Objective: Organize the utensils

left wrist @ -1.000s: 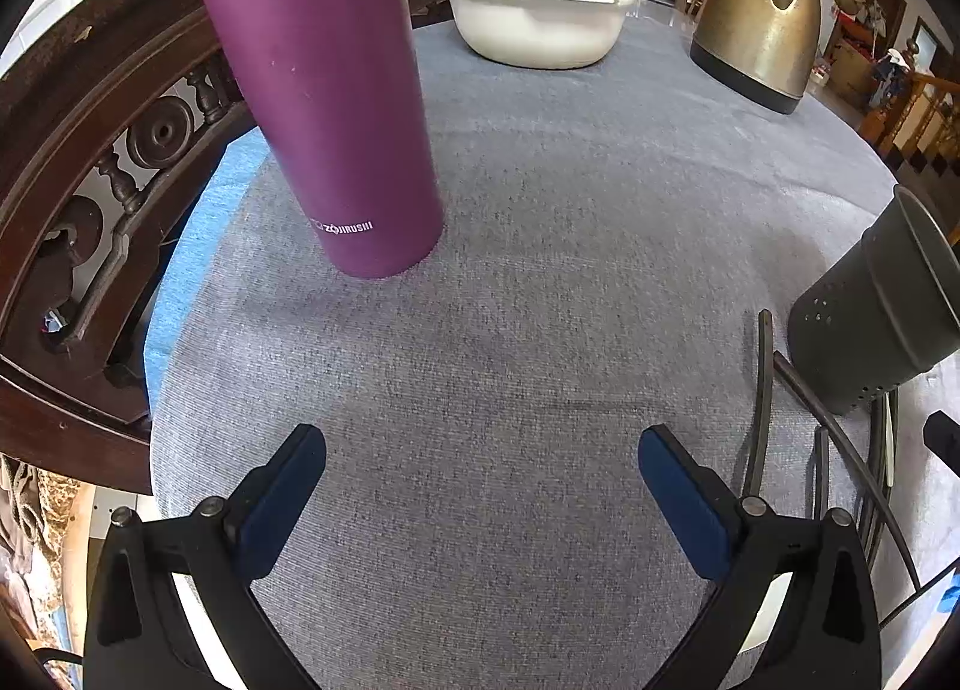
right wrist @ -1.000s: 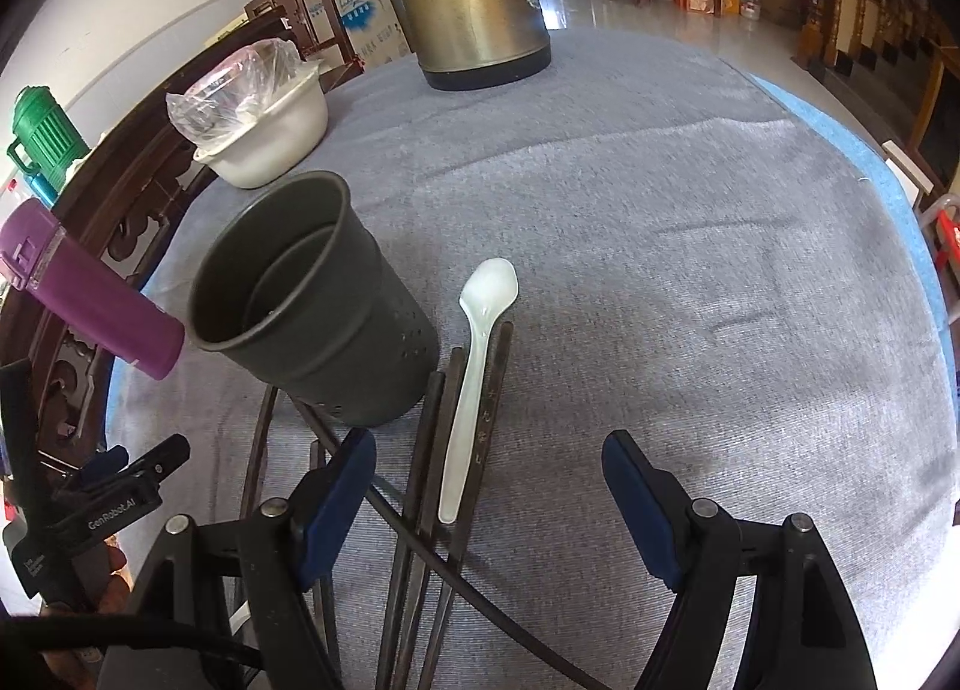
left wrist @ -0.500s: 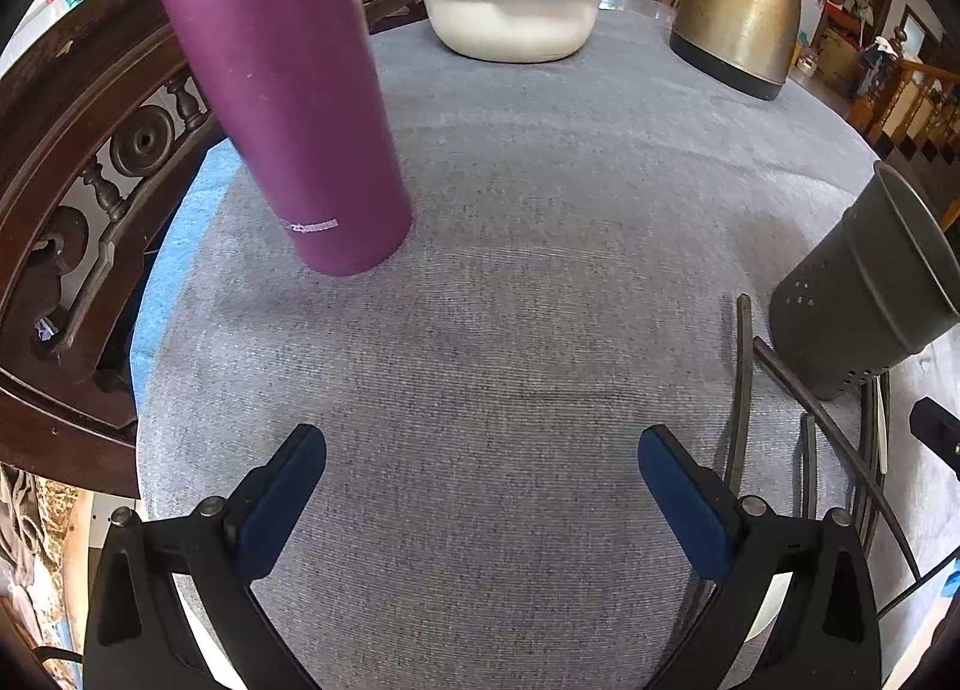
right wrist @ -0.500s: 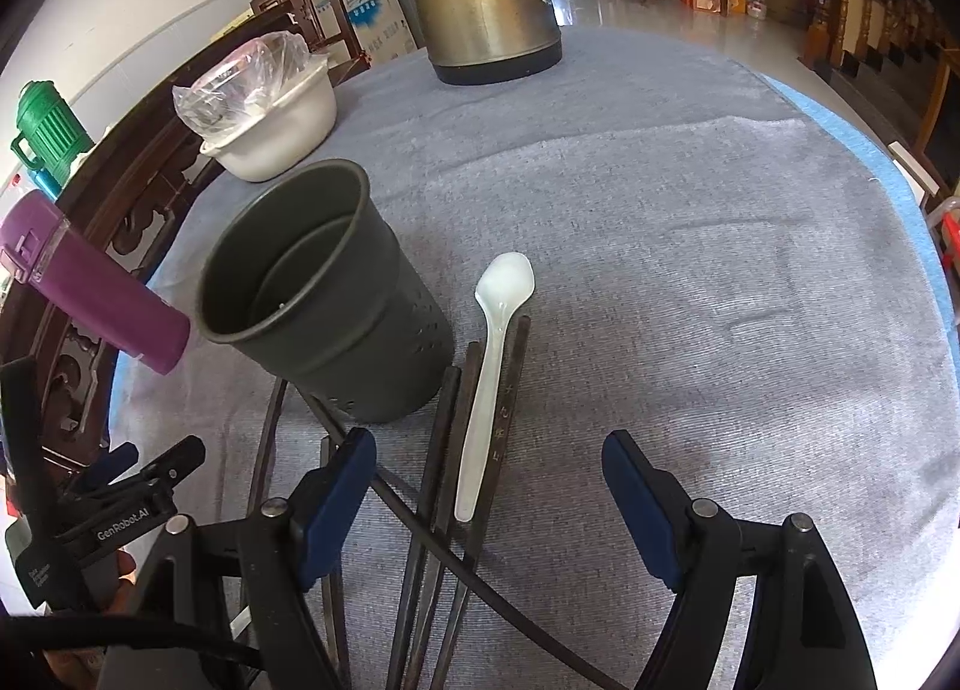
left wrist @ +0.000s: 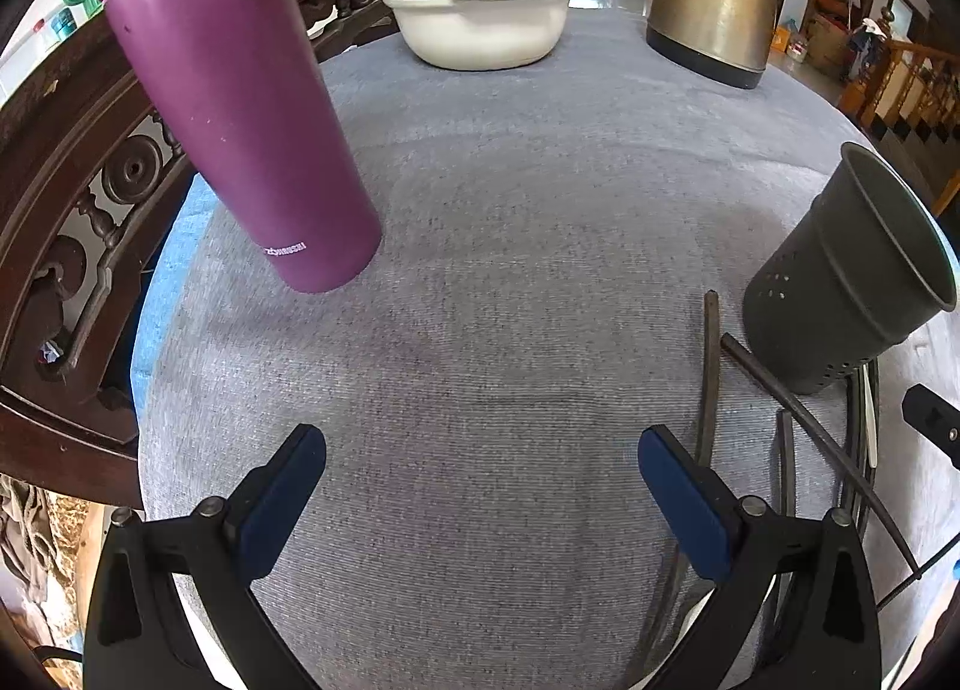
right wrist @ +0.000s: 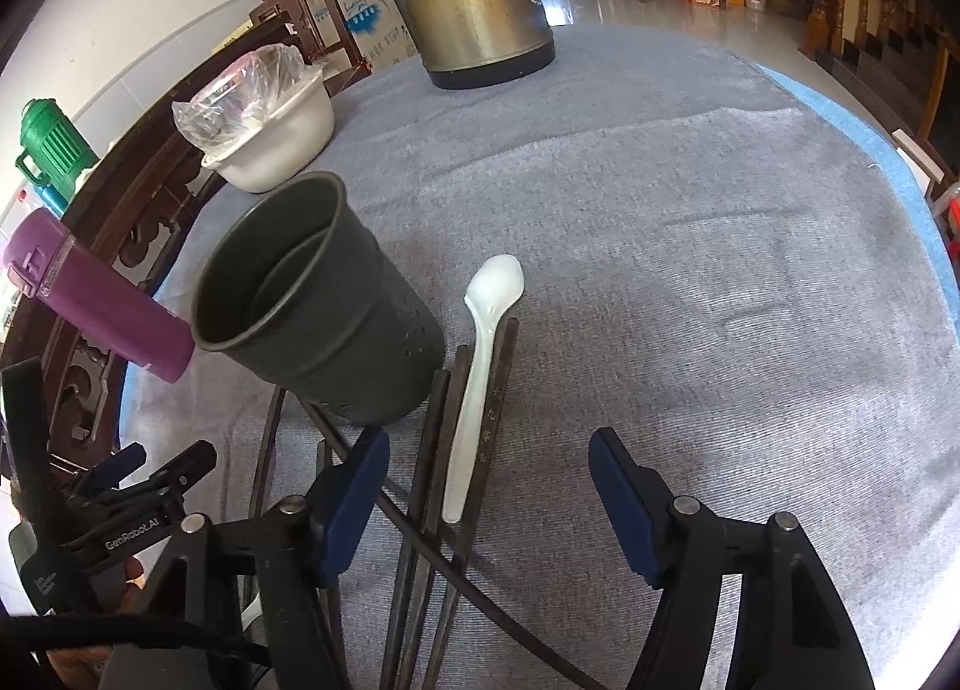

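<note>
Both claws are released and hold nothing. Right gripper [right wrist: 486, 486] hovers low over the near edge of the table [right wrist: 690, 222], jaws spread wide, the white spoon [right wrist: 480, 372] lying between them. Dark chopsticks [right wrist: 441, 450] lie touching the spoon on both sides, fanned out from the base of the grey utensil holder [right wrist: 312, 306]; more extend toward the left gripper [left wrist: 480, 480], which waits above bare cloth. The holder stands upright, mouth open and apparently empty, ready to receive utensils. The spoon rests on top of the sticks, so it is probably the easiest first pick. A purple bottle [left wrist: 240, 114], a white bowl [left wrist: 480, 30] and a kettle [left wrist: 708, 0] stand toward the far edge, well apart.
</note>
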The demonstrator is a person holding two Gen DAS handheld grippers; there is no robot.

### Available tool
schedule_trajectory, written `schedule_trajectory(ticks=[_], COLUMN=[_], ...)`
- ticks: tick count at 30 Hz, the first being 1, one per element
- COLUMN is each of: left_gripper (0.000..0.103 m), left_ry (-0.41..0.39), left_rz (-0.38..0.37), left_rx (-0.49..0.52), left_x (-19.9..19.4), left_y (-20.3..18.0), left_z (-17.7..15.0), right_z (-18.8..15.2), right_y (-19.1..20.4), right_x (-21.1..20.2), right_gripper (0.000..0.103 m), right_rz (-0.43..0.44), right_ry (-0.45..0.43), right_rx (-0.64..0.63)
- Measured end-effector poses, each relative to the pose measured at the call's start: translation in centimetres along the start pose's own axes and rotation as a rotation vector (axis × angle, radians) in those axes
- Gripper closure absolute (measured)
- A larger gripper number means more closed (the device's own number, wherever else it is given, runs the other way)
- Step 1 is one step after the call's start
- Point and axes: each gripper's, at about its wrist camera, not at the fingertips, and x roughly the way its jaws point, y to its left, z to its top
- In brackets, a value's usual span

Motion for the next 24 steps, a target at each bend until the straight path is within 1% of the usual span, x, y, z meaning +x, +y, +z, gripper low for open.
schedule_trajectory(ticks=[3,5,7,9,13,14,16,17,18,19,22,24], left_gripper=[0.000,0.000,0.000,0.000,0.000,0.002,0.007,0.013,0.018,0.020,0.023,0.033], left_ry=[0.000,0.006,0.015,0.021,0.024,0.024,0.029,0.034,0.040,0.042,0.048,0.051], left_rz=[-0.026,-0.040,-0.060,-0.079,-0.107,-0.115,-0.140,-0.158,-0.175,-0.191,-0.213,-0.231], left_rx=[0.003,0.006,0.005,-0.001,-0.016,-0.015,-0.004,0.009,0.027,0.040,0.016,-0.005], left_x=[-0.2,-0.2,0.0,0.1,0.8,0.9,1.1,1.0,1.1,1.1,1.0,0.6], left_y=[-0.7,-0.9,-0.6,-0.6,0.2,0.2,-0.1,-0.2,-0.3,-0.3,1.2,2.1], left_z=[0.2,0.4,0.7,1.3,2.3,2.5,3.0,3.1,3.4,3.8,4.8,4.8], right_z=[0.1,0.2,0.4,0.7,1.7,2.0,2.7,3.1,3.7,4.3,5.8,6.3], right_y=[-0.8,-1.2,-1.5,-1.6,-1.5,-1.5,-1.7,-2.0,-2.6,-3.1,-4.3,-4.8], right_x=[0.2,0.4,0.6,0.9,1.6,1.6,1.8,2.0,2.2,2.5,3.5,3.9], right_gripper=[0.038,0.045,0.049,0.051,0.059,0.059,0.059,0.060,0.060,0.061,0.063,0.063], right_rz=[0.019,0.023,0.028,0.042,0.068,0.070,0.067,0.069,0.087,0.106,0.153,0.176], right_ry=[0.009,0.016,0.019,0.019,0.019,0.012,-0.006,-0.009,-0.008,0.000,0.036,0.058], right_rx=[0.021,0.028,0.032,0.033,0.024,0.014,0.000,0.004,0.024,0.042,0.081,0.091])
